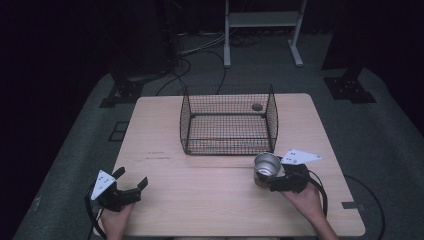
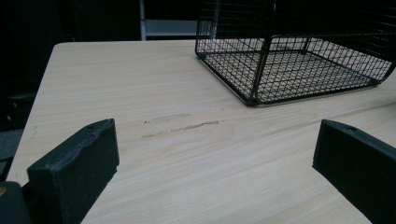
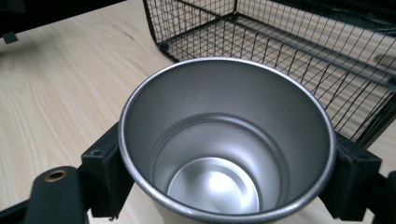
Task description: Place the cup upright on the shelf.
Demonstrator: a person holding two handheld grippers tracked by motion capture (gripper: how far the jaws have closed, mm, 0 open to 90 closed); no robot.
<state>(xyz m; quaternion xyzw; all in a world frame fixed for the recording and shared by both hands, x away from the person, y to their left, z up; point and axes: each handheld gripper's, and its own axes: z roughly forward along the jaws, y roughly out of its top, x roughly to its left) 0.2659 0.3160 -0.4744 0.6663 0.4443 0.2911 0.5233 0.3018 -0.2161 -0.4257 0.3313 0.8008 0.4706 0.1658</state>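
Beside the wire basket (image 1: 229,120), your right gripper (image 1: 270,177) clamps a steel cup (image 1: 267,165) (its bare inside clear in the right gripper view). Your left gripper (image 1: 131,181) gapes wide over scratched table (image 2: 182,125).

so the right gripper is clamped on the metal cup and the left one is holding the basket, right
Not quite. The right gripper does clamp the cup, but the left gripper holds nothing: the left gripper view shows its jaws open over the table, apart from the basket.
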